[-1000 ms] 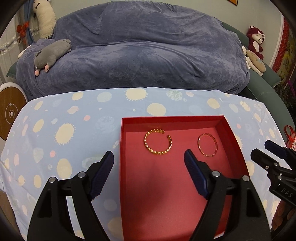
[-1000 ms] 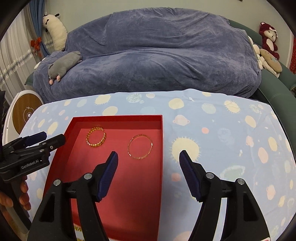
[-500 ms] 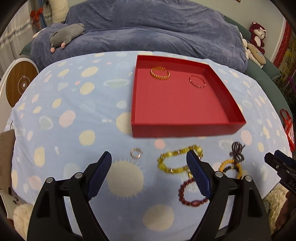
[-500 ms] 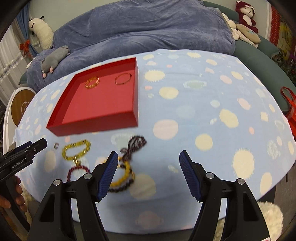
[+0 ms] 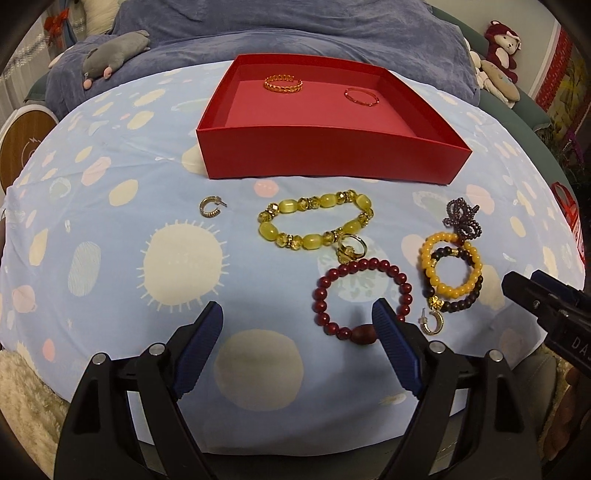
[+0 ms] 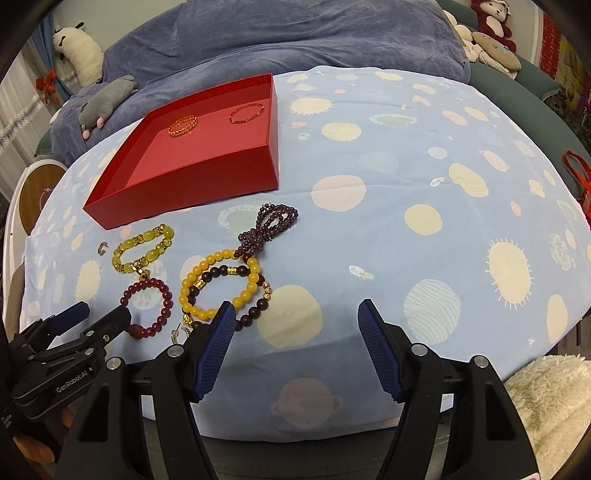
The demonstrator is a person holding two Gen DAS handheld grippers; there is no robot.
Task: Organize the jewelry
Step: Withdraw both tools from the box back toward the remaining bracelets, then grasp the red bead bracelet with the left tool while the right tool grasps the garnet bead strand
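A red box [image 5: 332, 166] [image 6: 192, 184] holds a gold chain bangle [image 5: 283, 82] [image 6: 183, 124] and a thin red-gold bangle [image 5: 362, 96] [image 6: 246, 113]. In front of it on the cloth lie a yellow bead bracelet [image 5: 314, 224] [image 6: 142, 253], a dark red bead bracelet [image 5: 360, 295] [image 6: 147, 308], an orange bracelet [image 5: 450, 264] [image 6: 218, 284] over a dark one, a purple bead strand [image 5: 463, 219] [image 6: 269, 229], a gold ring [image 5: 351, 249], a hoop earring [image 5: 210, 208] and a moon earring [image 5: 432, 323]. My left gripper [image 5: 297, 332] is open near the red bracelet. My right gripper [image 6: 295, 332] is open and empty.
The table wears a blue cloth with sun and planet prints [image 5: 110, 258] [image 6: 424, 203]. A blue covered sofa [image 5: 295, 29] with a grey plush [image 5: 114, 55] stands behind. A fluffy cream rug [image 6: 546, 406] lies at the front edge.
Both grippers have pulled back from above the red box toward the table's front edge and come lower. The loose jewelry in front of the box has come into view. Both stay open.
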